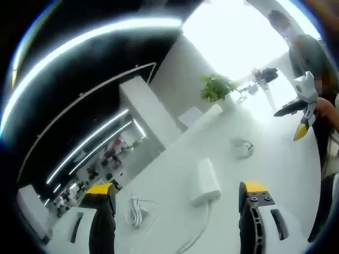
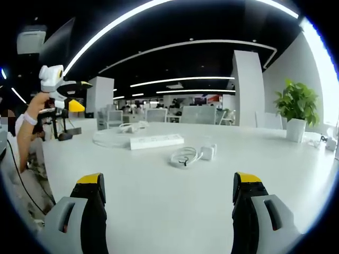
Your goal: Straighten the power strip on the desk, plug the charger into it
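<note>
A white power strip (image 1: 205, 181) lies on the white desk (image 1: 275, 174), its cord (image 1: 195, 235) trailing toward me. To its left rests the white charger with its bundled cable (image 1: 136, 211). My left gripper (image 1: 177, 189) hovers above them, open and holding nothing. In the right gripper view the power strip (image 2: 157, 141) lies askew across the middle of the desk, with the charger (image 2: 207, 152) and its coiled cable (image 2: 184, 157) just in front. My right gripper (image 2: 169, 180) is open, empty and well short of them. The left gripper (image 2: 77, 95) is raised at the far left.
A potted plant (image 2: 296, 106) stands at the desk's right side, and also appears as a potted plant (image 1: 216, 87) in the left gripper view. A small round object (image 1: 242, 147) lies beyond the strip. The strip's cord loops (image 2: 114, 137) behind it. A person's arm (image 2: 29, 124) is at the left.
</note>
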A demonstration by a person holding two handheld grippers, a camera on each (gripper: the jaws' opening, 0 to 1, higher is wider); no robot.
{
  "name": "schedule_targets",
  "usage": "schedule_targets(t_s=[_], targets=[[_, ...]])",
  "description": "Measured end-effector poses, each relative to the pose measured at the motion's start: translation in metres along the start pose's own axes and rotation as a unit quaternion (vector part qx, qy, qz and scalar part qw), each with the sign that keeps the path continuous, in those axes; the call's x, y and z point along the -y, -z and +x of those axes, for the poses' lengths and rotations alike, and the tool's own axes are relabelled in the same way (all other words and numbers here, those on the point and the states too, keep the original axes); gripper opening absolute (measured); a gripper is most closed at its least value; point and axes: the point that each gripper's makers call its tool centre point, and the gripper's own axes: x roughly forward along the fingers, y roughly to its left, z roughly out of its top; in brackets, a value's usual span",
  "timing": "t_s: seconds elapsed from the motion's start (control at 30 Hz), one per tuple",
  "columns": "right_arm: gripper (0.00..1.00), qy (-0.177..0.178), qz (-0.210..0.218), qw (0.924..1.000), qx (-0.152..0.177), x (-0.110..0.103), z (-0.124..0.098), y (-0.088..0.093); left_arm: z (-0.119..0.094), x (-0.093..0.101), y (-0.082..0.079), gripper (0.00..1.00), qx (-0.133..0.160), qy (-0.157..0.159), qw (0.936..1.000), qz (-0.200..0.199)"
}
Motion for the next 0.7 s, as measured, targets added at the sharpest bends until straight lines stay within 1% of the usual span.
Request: schedule_targets(t_s=[0.17, 0.3, 0.47, 0.63, 0.7], targets=[[1.00, -0.001, 0.001, 1.0000, 0.000, -0.001, 0.001, 0.001, 0.013, -0.007, -0.006, 0.99, 0.000, 0.009, 0.9999, -0.007], [1.00, -0.004, 0.001, 1.0000, 0.000, -0.002, 0.002, 0.001, 0.023, -0.012, -0.006, 0.99, -0.009, 0.009, 0.9999, -0.004], [1.00, -0.005, 0.001, 1.0000, 0.001, -0.002, 0.002, 0.000, 0.034, -0.015, -0.007, 0.99, -0.021, 0.019, 0.9996, -0.001], [1.00, -0.006, 0.001, 1.0000, 0.001, -0.003, 0.002, 0.000, 0.047, -0.010, -0.011, 0.99, -0.033, 0.058, 0.9976, -0.015], [1.00, -0.007, 0.001, 1.0000, 0.001, -0.004, 0.003, 0.001, 0.052, -0.002, -0.010, 0.99, -0.043, 0.090, 0.9945, -0.031]])
